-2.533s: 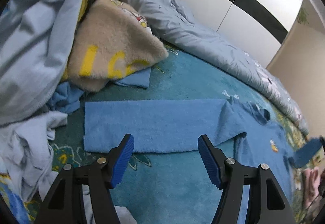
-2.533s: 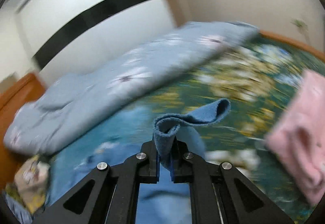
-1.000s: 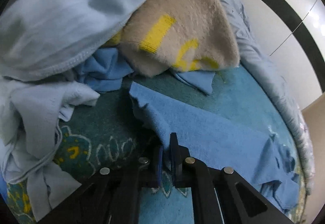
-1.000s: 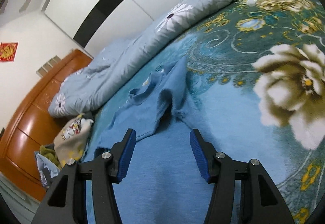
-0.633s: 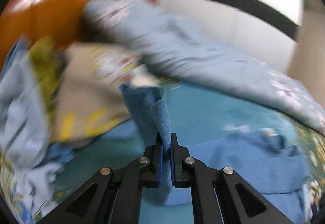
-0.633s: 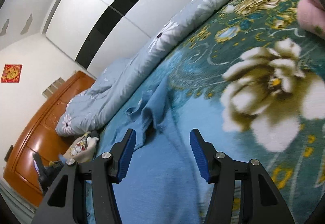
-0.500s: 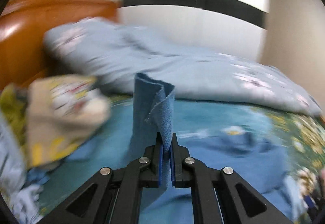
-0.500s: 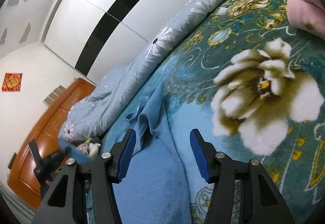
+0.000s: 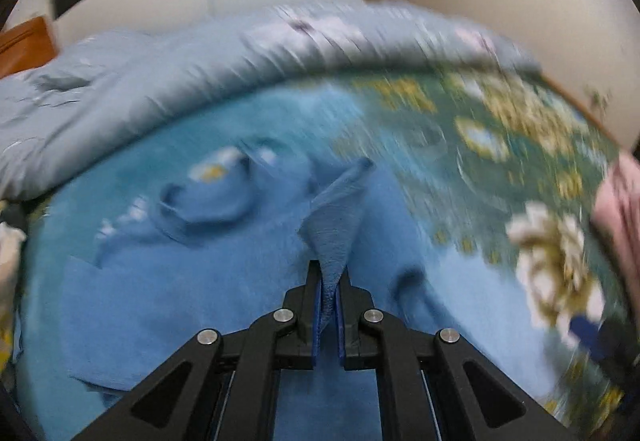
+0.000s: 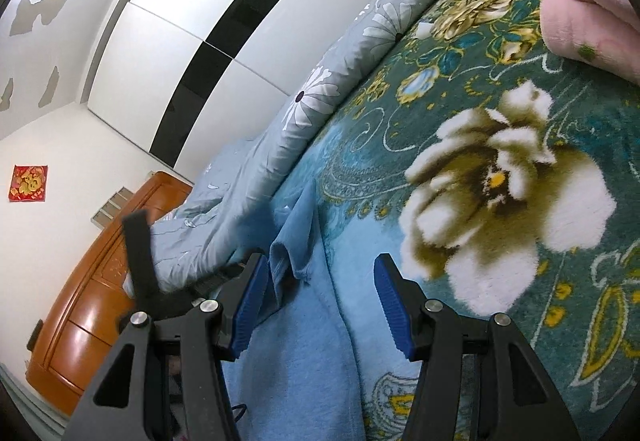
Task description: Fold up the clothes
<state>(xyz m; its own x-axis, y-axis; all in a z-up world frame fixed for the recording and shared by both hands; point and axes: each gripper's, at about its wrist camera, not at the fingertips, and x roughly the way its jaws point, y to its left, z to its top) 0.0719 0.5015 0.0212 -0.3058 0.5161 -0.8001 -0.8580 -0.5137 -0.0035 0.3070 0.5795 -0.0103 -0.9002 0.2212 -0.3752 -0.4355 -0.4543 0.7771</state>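
The blue sweater (image 9: pixel 168 289) lies spread on the bed (image 10: pixel 560 201); the left claw (image 9: pixel 329 305) pinches its limp sleeve end, the right claw (image 10: pixel 316 305) hangs spread above it. Soft and droopy, it is probably best taken by edges and cuffs.

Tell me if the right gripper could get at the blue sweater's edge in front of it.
Probably yes. The right gripper is open and empty, and the blue sweater lies flat on the floral blanket directly between its fingers, nothing covering it.

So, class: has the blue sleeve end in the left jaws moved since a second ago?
Yes. The sleeve end has been lifted off the bedspread and carried across the blue sweater's body.
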